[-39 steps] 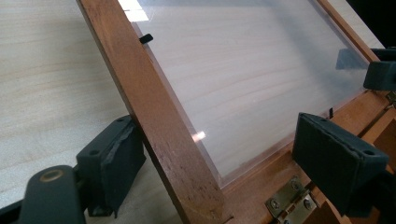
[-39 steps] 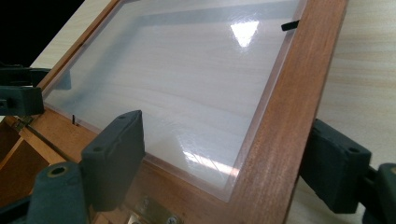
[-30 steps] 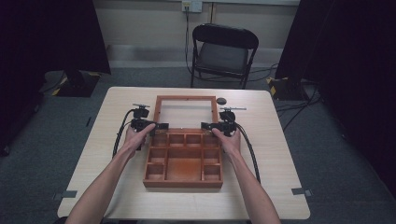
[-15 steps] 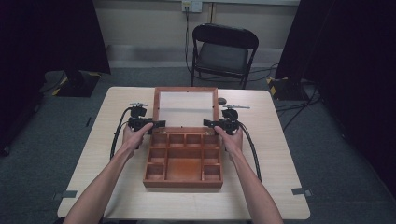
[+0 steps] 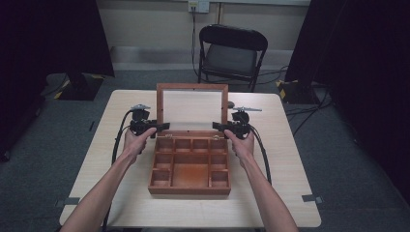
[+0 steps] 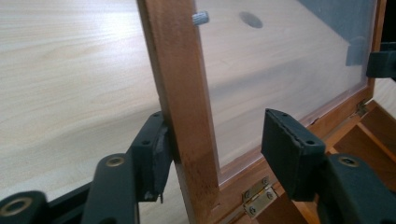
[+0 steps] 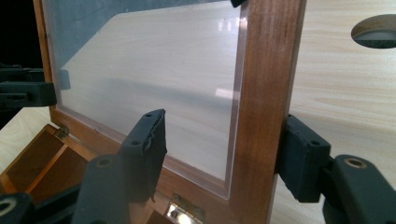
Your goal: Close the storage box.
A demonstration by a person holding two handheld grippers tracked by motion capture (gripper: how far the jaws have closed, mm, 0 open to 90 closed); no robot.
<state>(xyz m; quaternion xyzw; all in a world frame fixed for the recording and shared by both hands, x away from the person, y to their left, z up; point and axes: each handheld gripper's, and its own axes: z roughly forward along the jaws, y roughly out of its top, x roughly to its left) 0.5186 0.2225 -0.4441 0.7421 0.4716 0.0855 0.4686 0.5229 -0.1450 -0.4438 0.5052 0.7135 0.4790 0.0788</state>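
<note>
We find the left gripper (image 6: 219, 149) astride the left side rail of the lid (image 5: 192, 105); its jaws have just been closing, the outer pad touching the wood and the inner pad standing apart before the clear pane. The right gripper (image 7: 224, 154) likewise straddles the right rail, jaws just closing, outer pad at the wood, inner pad clear. The lid stands raised behind the wooden box (image 5: 189, 164), which rests mid-worktop (image 5: 111, 159), compartments exposed below both grippers.
</note>
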